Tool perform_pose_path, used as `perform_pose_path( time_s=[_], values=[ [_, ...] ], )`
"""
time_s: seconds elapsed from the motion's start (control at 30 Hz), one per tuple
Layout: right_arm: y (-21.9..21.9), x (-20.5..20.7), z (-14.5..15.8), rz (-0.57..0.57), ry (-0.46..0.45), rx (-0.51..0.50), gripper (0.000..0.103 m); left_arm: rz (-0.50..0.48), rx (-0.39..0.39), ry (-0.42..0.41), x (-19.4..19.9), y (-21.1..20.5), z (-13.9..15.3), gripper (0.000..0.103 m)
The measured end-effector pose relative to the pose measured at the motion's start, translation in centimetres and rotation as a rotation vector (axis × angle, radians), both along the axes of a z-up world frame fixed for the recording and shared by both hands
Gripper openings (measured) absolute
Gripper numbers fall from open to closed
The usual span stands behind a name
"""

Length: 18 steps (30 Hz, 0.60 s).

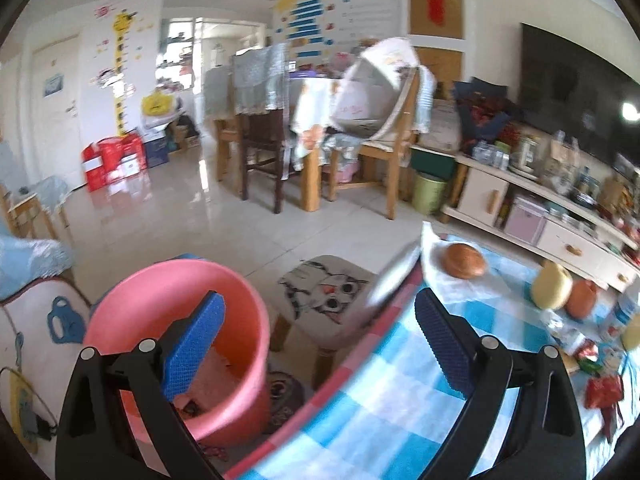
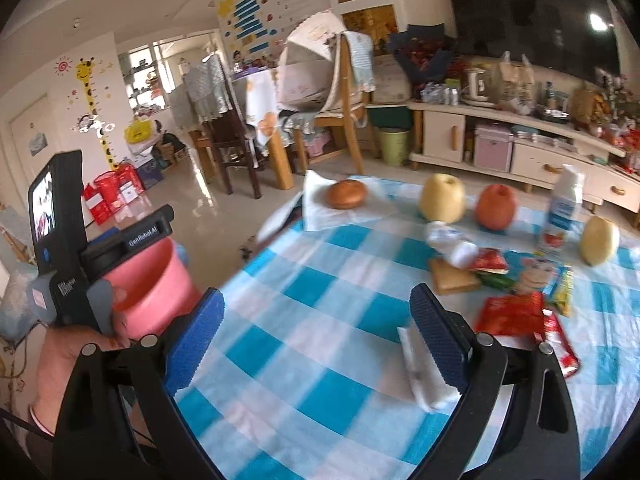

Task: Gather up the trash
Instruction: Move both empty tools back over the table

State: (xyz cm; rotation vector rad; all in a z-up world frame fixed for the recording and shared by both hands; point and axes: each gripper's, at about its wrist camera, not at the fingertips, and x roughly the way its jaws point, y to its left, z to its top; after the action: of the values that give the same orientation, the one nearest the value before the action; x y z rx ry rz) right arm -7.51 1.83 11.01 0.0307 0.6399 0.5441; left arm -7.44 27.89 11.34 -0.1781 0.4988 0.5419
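A pink trash bucket (image 1: 176,320) stands on the floor left of the table; it also shows in the right wrist view (image 2: 156,280). My left gripper (image 1: 320,336) is open and empty, its left finger over the bucket, its right over the checked tablecloth (image 1: 380,400). My right gripper (image 2: 316,328) is open above the tablecloth (image 2: 320,280). A white tissue (image 2: 420,372) lies by its right finger. Red wrappers (image 2: 516,312), a crumpled white wrapper (image 2: 452,244) and coloured packets (image 2: 532,272) lie at the right. Some trash lies inside the bucket (image 1: 212,380).
A bun on white paper (image 2: 346,194), two yellow pears (image 2: 442,198), an orange fruit (image 2: 496,206) and a milk bottle (image 2: 562,210) stand on the table. A cat-print stool (image 1: 324,292) stands beside the bucket. Chairs, a dining table and a TV cabinet (image 2: 520,148) are behind.
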Motion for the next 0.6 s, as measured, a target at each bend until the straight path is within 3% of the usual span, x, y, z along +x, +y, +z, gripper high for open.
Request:
perform_pose_path(
  time_s=[0.27,0.6],
  values=[
    [-4.8,-1.0,-0.7,-0.068,-0.039,-0.010,0.095,-0.164,0.013,-0.002,1.3,-5.1,-0.5,0.095],
    [-10.9,0.1,-2.1,-0.162,-0.019,0.037,0.095,-0.329,-0.005,0.022,3.1,-10.3,-1.6,0.095]
  ],
)
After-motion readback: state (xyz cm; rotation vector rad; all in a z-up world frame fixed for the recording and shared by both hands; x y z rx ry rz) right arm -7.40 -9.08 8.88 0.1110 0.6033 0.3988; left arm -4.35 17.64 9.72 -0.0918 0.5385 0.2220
